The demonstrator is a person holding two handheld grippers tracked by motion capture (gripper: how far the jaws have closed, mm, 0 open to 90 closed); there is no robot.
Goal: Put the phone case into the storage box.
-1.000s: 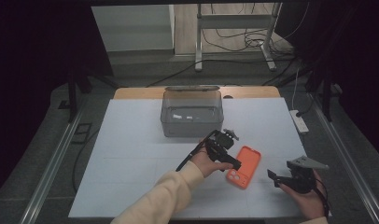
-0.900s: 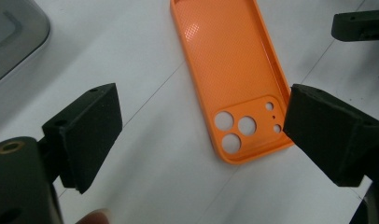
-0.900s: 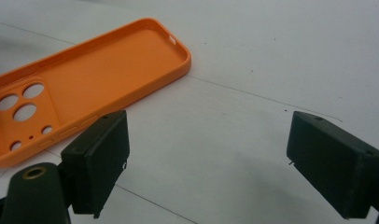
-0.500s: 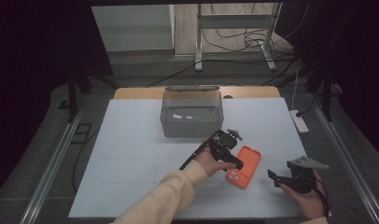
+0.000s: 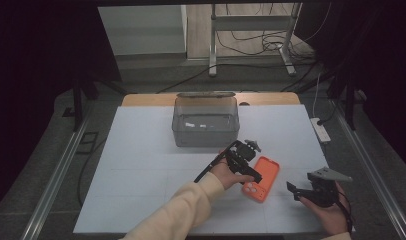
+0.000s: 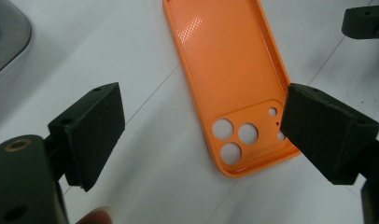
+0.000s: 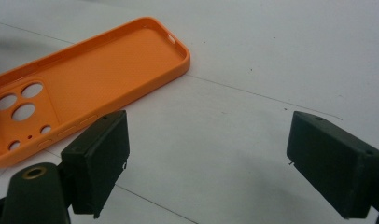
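Right gripper (image 5: 297, 190): nearest, by the front right corner of the white tabletop (image 5: 141, 165). Jaws spread wide, nothing between them, only bare sheet. In the right gripper view (image 7: 206, 163) the case lies off to its left, apart from the jaws.
Left gripper (image 5: 251, 176): a little farther in, right of centre, over the camera end of the case. Jaws wide apart in the left gripper view (image 6: 201, 140); one pad looks to be at the case's long edge, the other well clear on bare sheet. Contact cannot be confirmed.
Phone case (image 5: 261, 178): orange, empty, hollow side up, flat on the tabletop between the two grippers, front right quarter. Camera cut-outs at the near end.
Clear bin (image 5: 206, 120): farthest, toward the back edge, centre; looks to hold little, contents unclear.
Step in hand: judged as the approach to grasp the case, left gripper lining up; no grip yet.
Next move calls for: lowering the jaws to straddle the case's width, then closing on both side rims. The case lies flat and thin, so the pads must get low; a slide is likely.
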